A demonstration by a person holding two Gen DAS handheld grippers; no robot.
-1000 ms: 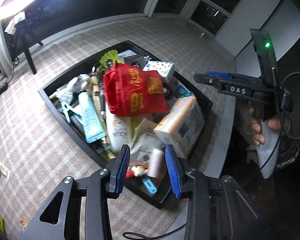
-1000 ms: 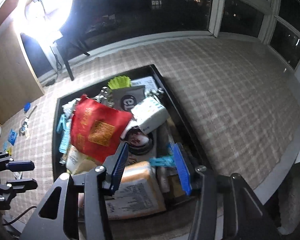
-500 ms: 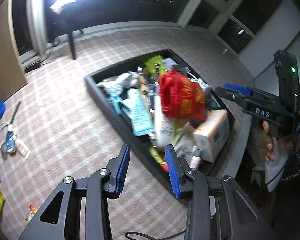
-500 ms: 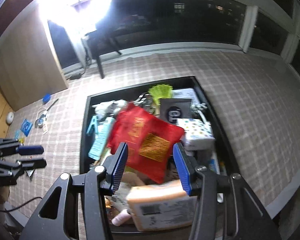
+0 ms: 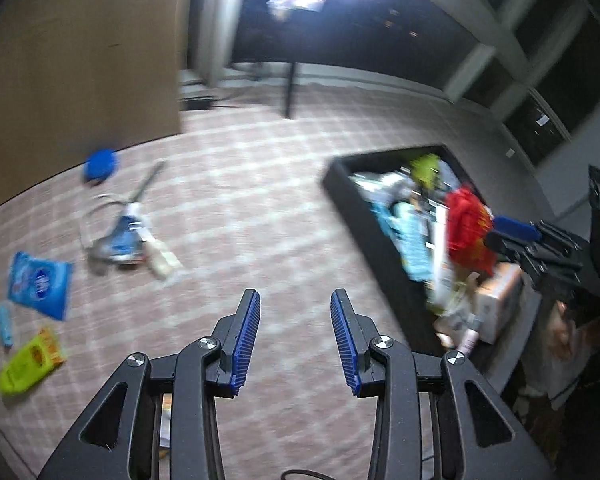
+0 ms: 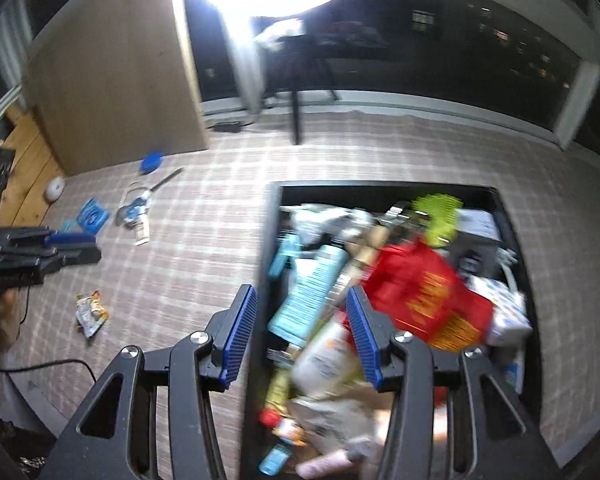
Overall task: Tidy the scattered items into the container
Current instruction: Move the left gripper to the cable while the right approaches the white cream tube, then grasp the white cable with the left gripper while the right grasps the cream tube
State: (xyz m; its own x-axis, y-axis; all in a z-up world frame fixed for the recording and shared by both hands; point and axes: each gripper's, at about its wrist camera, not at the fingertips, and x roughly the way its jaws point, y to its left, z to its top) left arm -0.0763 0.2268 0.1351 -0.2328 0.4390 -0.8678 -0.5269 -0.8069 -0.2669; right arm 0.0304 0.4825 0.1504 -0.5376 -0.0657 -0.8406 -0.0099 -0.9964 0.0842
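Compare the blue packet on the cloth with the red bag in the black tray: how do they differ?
The blue packet lies alone on the checked cloth; the red bag sits atop the pile in the black tray. The packet looks smaller and flat, the bag crumpled. Neither is held.

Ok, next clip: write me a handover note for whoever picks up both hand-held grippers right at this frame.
Left hand-held gripper: open, empty, over bare checked mat.
Right hand-held gripper: open, empty, over the near left edge of the black container.
Done: container already piled full, with a red packet on top and a light-blue tube beside it.
Left on the mat: blue packet, yellow-green packet, small blue tube, blue round lid, a blurred blue-and-white item with a cord, a crumpled snack wrapper.
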